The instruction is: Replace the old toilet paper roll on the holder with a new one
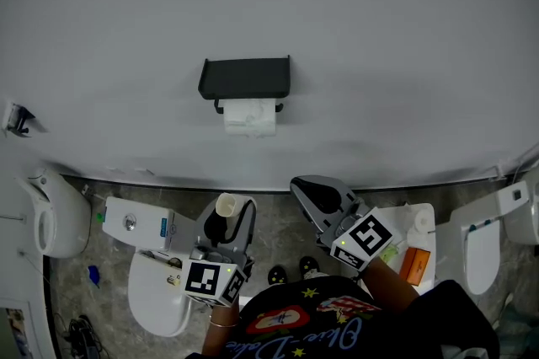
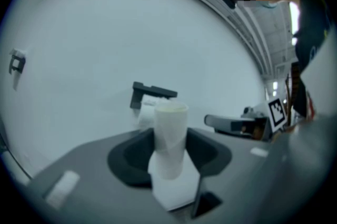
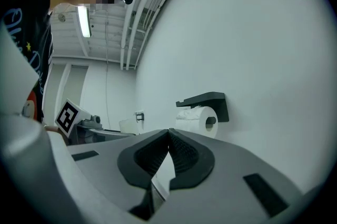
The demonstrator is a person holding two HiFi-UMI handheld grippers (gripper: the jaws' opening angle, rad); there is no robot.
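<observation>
Two claws facing the holder (image 1: 245, 79): left claw (image 2: 169, 157) gripping a slim tube (image 2: 170, 123) upright, clear of the mounted roll (image 1: 249, 116); right claw (image 3: 168, 152) clenched empty, seemingly spare.

Roll (image 2: 144, 114) on holder (image 2: 154, 92) half hidden behind pale tube (image 2: 169, 136), both blurred. Shirt print (image 1: 324, 330) cut off at bottom edge. Orange thing (image 1: 414, 265) at right too small to tell what.
</observation>
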